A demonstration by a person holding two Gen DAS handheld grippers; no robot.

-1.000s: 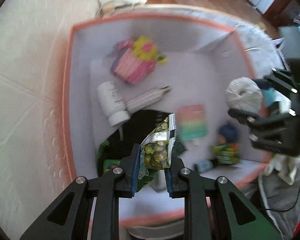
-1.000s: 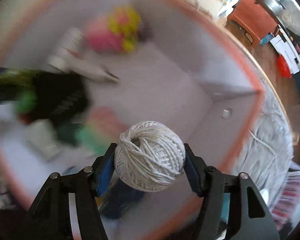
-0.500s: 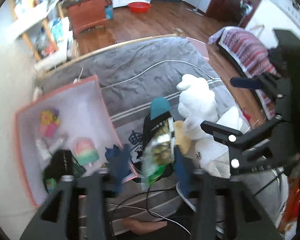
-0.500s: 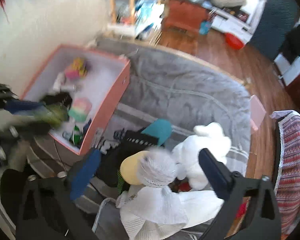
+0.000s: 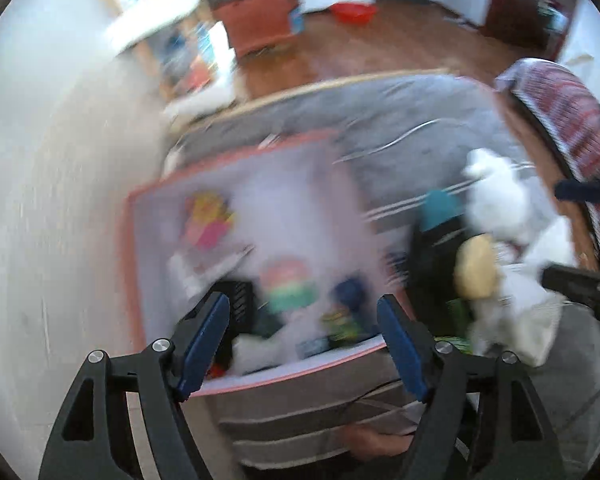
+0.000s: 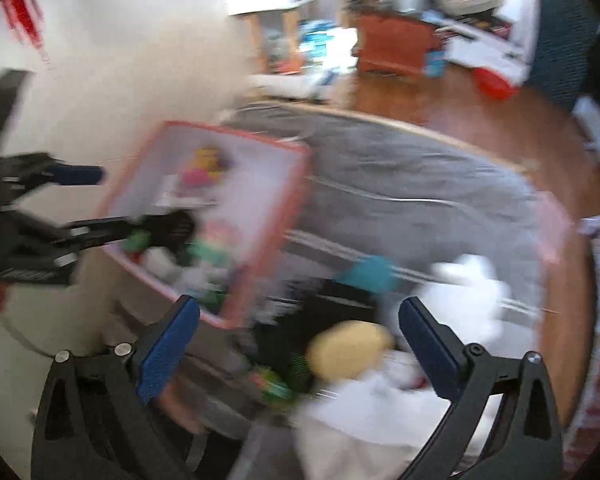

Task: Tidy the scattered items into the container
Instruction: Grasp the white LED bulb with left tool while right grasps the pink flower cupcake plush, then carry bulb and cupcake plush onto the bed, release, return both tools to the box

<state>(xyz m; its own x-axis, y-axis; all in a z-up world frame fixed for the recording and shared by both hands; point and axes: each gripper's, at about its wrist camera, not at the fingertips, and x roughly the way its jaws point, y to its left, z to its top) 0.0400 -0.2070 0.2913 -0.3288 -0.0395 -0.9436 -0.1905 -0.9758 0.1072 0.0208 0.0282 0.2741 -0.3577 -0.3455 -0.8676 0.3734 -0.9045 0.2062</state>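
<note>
Both views are motion-blurred. The pink-rimmed box (image 5: pixel 132 248) lies on a grey bed and holds a pink-and-yellow toy (image 5: pixel 208 220), a rainbow-striped item (image 5: pixel 290 288), a black packet and other small things. My left gripper (image 5: pixel 304 324) is open and empty above the box's near edge. My right gripper (image 6: pixel 300 332) is open and empty, above a pile with a yellow round item (image 6: pixel 346 348), a teal item (image 6: pixel 370 274) and a white plush toy (image 6: pixel 468 284). The box also shows in the right wrist view (image 6: pixel 300 184), with the left gripper to its left.
A white wall runs along the box's left side (image 5: pixel 60 200). A white cable (image 6: pixel 380 196) lies across the grey bedding. A striped blanket (image 5: pixel 568 120) is at the right. Wooden floor and a red cabinet (image 6: pixel 396 44) lie beyond the bed.
One second ago my left gripper held a snack packet and my right held a ball of yarn over the box. Both are now open and empty and have pulled back high above the bed.
</note>
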